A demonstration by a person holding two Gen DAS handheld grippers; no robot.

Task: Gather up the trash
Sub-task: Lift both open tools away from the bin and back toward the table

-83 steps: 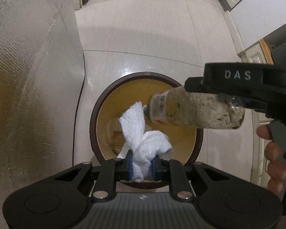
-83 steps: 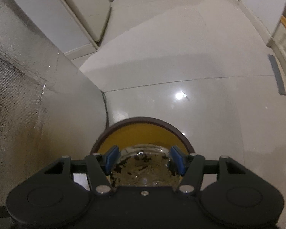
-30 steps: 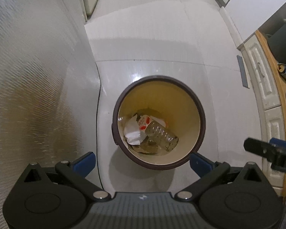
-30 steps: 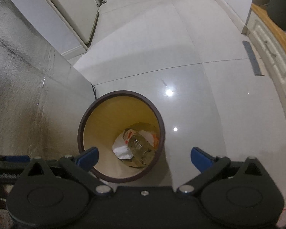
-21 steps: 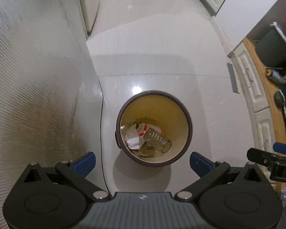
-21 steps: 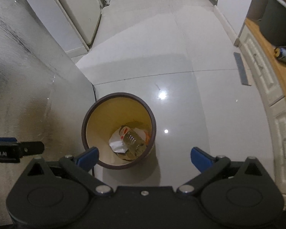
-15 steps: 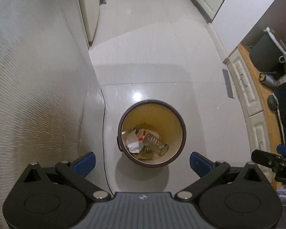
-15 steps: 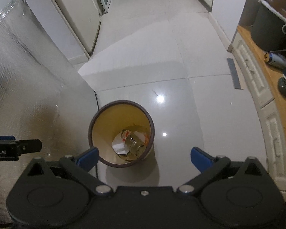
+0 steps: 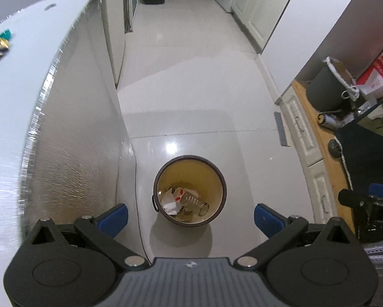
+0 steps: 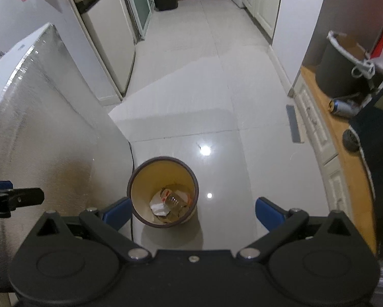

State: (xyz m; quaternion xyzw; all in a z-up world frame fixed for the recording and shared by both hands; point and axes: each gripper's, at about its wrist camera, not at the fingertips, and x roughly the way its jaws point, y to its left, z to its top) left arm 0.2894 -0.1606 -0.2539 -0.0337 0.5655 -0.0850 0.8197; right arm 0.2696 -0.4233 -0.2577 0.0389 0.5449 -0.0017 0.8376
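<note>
Tiled floor [image 9: 191, 81], bin [image 9: 190, 179] holding bottle [image 9: 191, 200]

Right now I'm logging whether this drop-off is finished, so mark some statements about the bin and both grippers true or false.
1. The left gripper is open with nothing between its fingers. True.
2. The right gripper is shut on the plastic bottle. False: it is open and empty; the bottle lies inside the trash bin.
3. A crumpled white tissue lies in the bin beside the bottle. True.
4. The bin is tipped on its side. False: it stands upright on the tiled floor.
5. The bin sits close to the silver textured panel. True.
</note>
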